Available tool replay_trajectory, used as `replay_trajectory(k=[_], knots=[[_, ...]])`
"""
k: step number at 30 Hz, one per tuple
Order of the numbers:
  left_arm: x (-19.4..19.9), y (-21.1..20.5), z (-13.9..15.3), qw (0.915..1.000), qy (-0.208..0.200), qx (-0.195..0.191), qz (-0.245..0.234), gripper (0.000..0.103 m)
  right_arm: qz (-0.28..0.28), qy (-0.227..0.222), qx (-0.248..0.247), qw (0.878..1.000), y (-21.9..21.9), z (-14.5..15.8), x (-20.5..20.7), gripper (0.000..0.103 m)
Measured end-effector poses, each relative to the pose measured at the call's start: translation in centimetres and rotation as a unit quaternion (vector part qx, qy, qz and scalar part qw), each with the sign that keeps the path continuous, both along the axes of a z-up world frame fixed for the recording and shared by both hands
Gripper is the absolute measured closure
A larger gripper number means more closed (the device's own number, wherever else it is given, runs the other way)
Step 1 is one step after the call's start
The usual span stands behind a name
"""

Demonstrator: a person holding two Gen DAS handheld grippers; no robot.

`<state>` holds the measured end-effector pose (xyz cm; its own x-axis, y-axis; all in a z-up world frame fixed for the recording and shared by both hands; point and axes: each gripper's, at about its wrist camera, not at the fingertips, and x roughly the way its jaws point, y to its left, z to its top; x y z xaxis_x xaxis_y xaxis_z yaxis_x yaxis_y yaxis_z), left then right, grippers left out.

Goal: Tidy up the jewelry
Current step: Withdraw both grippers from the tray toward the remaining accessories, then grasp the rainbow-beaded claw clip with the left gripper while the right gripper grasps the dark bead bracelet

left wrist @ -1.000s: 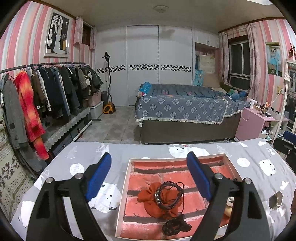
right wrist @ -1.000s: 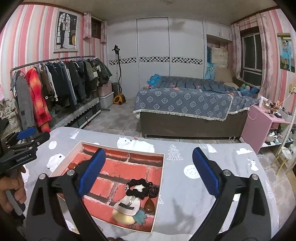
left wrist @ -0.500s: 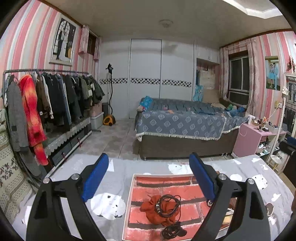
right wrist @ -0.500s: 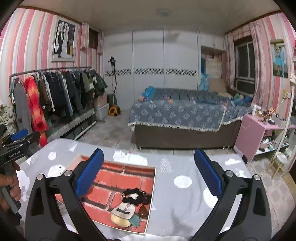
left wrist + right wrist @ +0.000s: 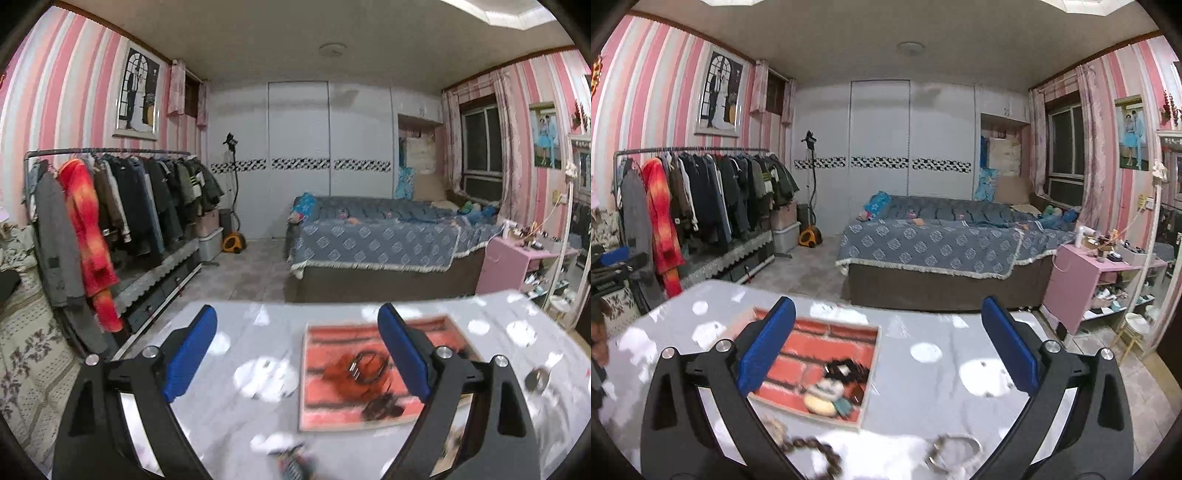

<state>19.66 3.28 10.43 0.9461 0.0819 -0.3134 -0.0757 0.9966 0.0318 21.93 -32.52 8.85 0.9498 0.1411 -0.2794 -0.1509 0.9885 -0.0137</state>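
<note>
On the table, a grey cloth with white prints, a brick-patterned tray sits toward the left half, well short of the far edge. Hair ties and a few small pieces lie at its near right corner; in the left view an orange scrunchie with dark cords lies mid-tray. Loose pieces lie outside it along the near edge: a beaded strand and a silver bangle. Both tools hang above the table with nothing between their pads: the left gripper is spread wide, and the right gripper is likewise released and empty. I judge the next pick is one of those loose pieces. To do it well, dip steeply, straddle the bangle's rim rather than its hollow, and close slowly so it doesn't skid on the cloth.
</note>
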Motion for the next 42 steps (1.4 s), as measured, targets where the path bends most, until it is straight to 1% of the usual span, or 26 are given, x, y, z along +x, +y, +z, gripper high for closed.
replay_trajectory(k=[3, 5, 7, 8, 11, 14, 16, 20, 21, 23, 25, 27, 29, 32, 34, 36, 38, 39, 40, 42], knots=[[-1.8, 0.8, -2.7, 0.9997, 0.024, 0.001, 0.008, 0.016, -0.009, 0.013, 0.007, 1.000, -1.4, -1.9, -1.6, 0.005], [-2.6, 0.7, -5.0, 0.9992, 0.037, 0.005, 0.010, 0.016, -0.017, 0.023, 0.012, 1.000, -2.3, -3.4, -2.5, 0.005], [-2.2, 0.5, -7.7, 0.9971, 0.070, 0.026, 0.017, 0.016, -0.026, 0.033, 0.027, 0.999, -3.4, -5.3, -3.2, 0.005], [-2.0, 0.6, -8.9, 0.9956, 0.086, 0.030, 0.018, 0.016, -0.028, 0.047, 0.034, 0.998, -3.8, -6.3, -3.3, 0.005], [-2.0, 1.3, -11.8, 0.9925, 0.118, 0.021, 0.024, 0.016, -0.031, 0.080, 0.039, 0.996, -4.4, -8.8, -3.5, 0.005], [-2.0, 1.6, -13.9, 0.9890, 0.145, 0.009, 0.025, 0.016, -0.031, 0.101, 0.035, 0.994, -4.4, -10.2, -3.5, 0.005], [-1.8, 1.7, -14.8, 0.9874, 0.157, 0.004, 0.019, 0.016, -0.026, 0.112, 0.026, 0.993, -3.7, -11.0, -3.5, 0.005], [-0.7, 1.5, -15.9, 0.9839, 0.178, 0.006, 0.014, 0.016, -0.015, 0.121, 0.016, 0.992, -2.3, -11.7, -3.0, 0.005], [-0.4, 1.4, -16.1, 0.9830, 0.183, 0.006, 0.012, 0.016, -0.011, 0.129, 0.009, 0.992, -1.6, -12.0, -2.6, 0.005], [0.1, 1.2, -16.5, 0.9815, 0.191, -0.003, 0.001, 0.016, -0.008, 0.139, -0.001, 0.990, -0.7, -12.6, -2.1, 0.005], [0.8, 1.1, -16.7, 0.9791, 0.202, -0.023, -0.012, 0.016, -0.011, 0.145, -0.013, 0.989, 0.1, -13.4, -1.5, 0.005], [1.3, 1.0, -16.8, 0.9777, 0.208, -0.025, -0.013, 0.016, -0.011, 0.157, -0.022, 0.987, 0.9, -14.2, -0.8, 0.006], [2.1, 0.7, -17.2, 0.9758, 0.218, -0.018, -0.010, 0.016, -0.010, 0.173, -0.033, 0.984, 1.9, -15.1, 0.0, 0.010], [3.4, 0.4, -18.3, 0.9676, 0.252, -0.017, -0.005, 0.016, -0.004, 0.189, -0.049, 0.981, 3.2, -16.1, 1.0, 0.016], [3.7, 0.3, -18.7, 0.9650, 0.262, -0.014, -0.006, 0.016, -0.005, 0.201, -0.057, 0.978, 3.9, -17.0, 1.6, 0.019], [3.9, 0.2, -19.0, 0.9631, 0.269, -0.013, -0.008, 0.016, -0.005, 0.217, -0.060, 0.974, 4.5, -17.9, 2.3, 0.024], [4.5, 0.0, -19.7, 0.9572, 0.289, -0.010, -0.017, 0.016, -0.001, 0.234, -0.064, 0.970, 5.2, -18.7, 2.8, 0.032], [4.7, -0.1, -19.9, 0.9552, 0.295, -0.008, -0.021, 0.016, 0.000, 0.243, -0.074, 0.967, 5.8, -19.3, 3.1, 0.035], [4.9, -0.1, -19.9, 0.9547, 0.297, -0.006, -0.023, 0.016, 0.000, 0.251, -0.086, 0.964, 6.2, -19.7, 3.3, 0.042], [5.0, -0.1, -20.1, 0.9538, 0.299, -0.007, -0.025, 0.016, 0.006, 0.264, -0.096, 0.960, 6.7, -20.1, 3.8, 0.045]])
